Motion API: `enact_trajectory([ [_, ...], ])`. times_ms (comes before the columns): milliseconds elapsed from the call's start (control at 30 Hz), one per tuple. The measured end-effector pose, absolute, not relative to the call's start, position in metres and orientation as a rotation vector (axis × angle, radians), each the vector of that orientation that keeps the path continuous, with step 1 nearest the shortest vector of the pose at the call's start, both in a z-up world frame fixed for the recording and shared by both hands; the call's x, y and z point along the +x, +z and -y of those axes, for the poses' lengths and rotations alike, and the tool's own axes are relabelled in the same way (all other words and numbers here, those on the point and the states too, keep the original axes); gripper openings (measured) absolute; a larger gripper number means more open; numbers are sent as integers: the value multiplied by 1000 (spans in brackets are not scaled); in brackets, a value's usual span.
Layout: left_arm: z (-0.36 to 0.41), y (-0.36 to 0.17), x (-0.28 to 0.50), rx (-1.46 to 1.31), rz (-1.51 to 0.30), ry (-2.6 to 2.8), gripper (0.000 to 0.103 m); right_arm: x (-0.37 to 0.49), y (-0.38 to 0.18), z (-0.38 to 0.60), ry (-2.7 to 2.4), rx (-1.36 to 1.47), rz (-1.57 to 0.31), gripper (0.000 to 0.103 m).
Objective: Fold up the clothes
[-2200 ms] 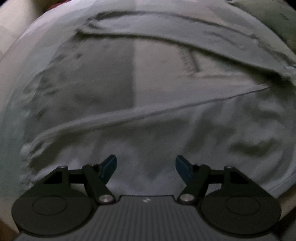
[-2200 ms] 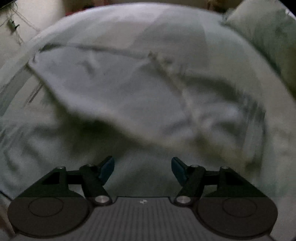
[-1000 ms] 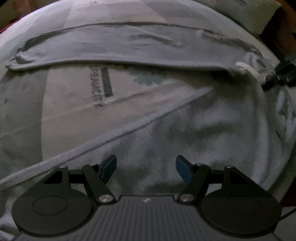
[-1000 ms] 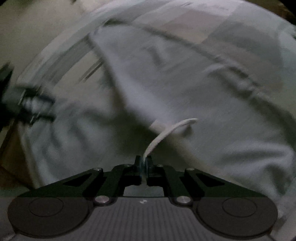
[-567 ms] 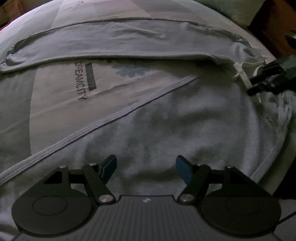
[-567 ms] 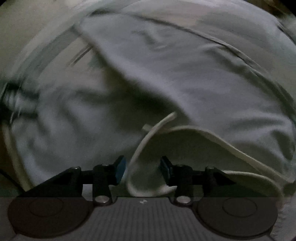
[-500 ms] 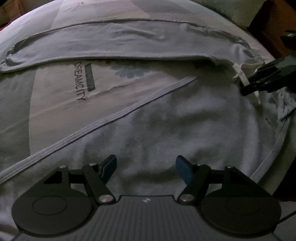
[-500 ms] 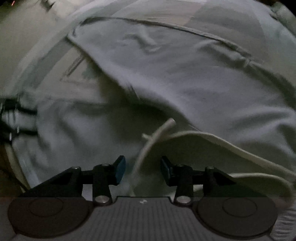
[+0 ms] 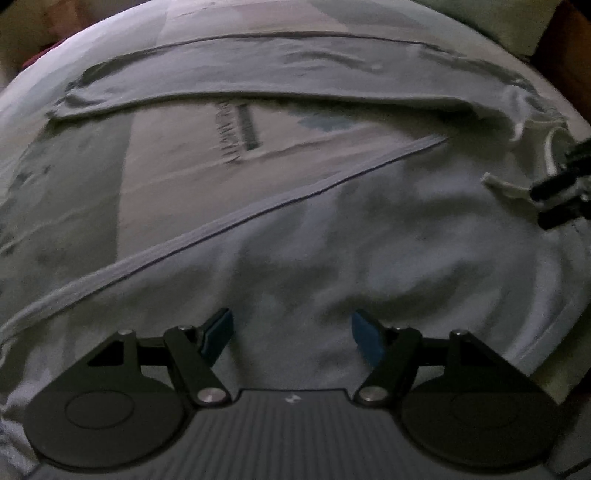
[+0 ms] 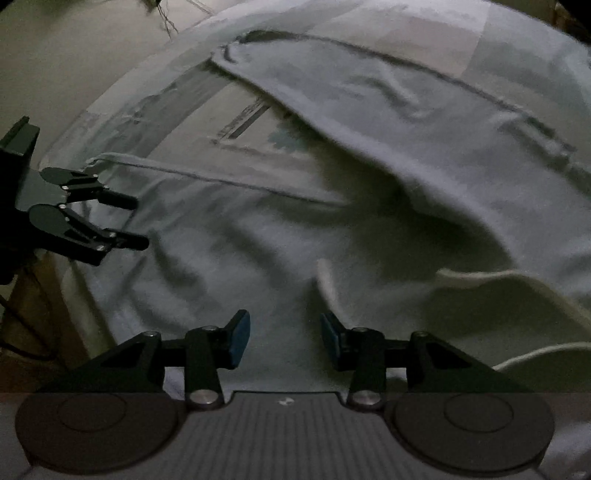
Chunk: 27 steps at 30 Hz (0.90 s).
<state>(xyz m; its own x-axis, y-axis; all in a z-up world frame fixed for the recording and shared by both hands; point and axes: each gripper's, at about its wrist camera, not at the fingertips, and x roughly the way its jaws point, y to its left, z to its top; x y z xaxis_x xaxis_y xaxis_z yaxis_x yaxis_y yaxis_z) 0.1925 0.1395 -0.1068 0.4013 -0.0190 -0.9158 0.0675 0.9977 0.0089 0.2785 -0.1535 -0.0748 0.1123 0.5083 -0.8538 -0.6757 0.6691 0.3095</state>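
Grey sweatpants (image 9: 369, 240) lie spread on the bed, one leg (image 9: 295, 77) stretched across the far side and the other running under my left gripper (image 9: 291, 332). That gripper is open, hovering low over the near leg with nothing between its fingers. The waistband end sits at the right, where a white drawstring (image 9: 506, 186) trails beside my right gripper (image 9: 561, 188). In the right wrist view my right gripper (image 10: 284, 338) is open above the sweatpants (image 10: 221, 229). The drawstring tip (image 10: 323, 277) lies just beyond its right finger. The left gripper (image 10: 122, 221) shows at the left edge.
A patterned bed sheet (image 9: 184, 155) with printed lettering shows between the two legs. A pillow (image 9: 498, 22) lies at the far right corner. Bare floor (image 10: 74, 55) runs beyond the bed's edge, and a wooden bed side (image 10: 37, 295) drops away at the left.
My right gripper, shut on the white drawstring a second ago, has opened and let it drop onto the waistband. The left gripper stayed open and shifted only slightly.
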Motion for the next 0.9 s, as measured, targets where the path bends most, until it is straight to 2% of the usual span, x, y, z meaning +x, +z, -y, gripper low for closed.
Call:
enact_trajectory([
  [267,-216,-107,161,-87,-1181,39,74,278,-75,94,910,-184,-1170,48],
  [833,-320,-112,88,-131,-1211,166,77,279,-83,-41,937,-355,-1143,53],
  [900,-323,-112,76,-124,-1233,160,81,275,-87,-51,914,-401,-1145,57],
])
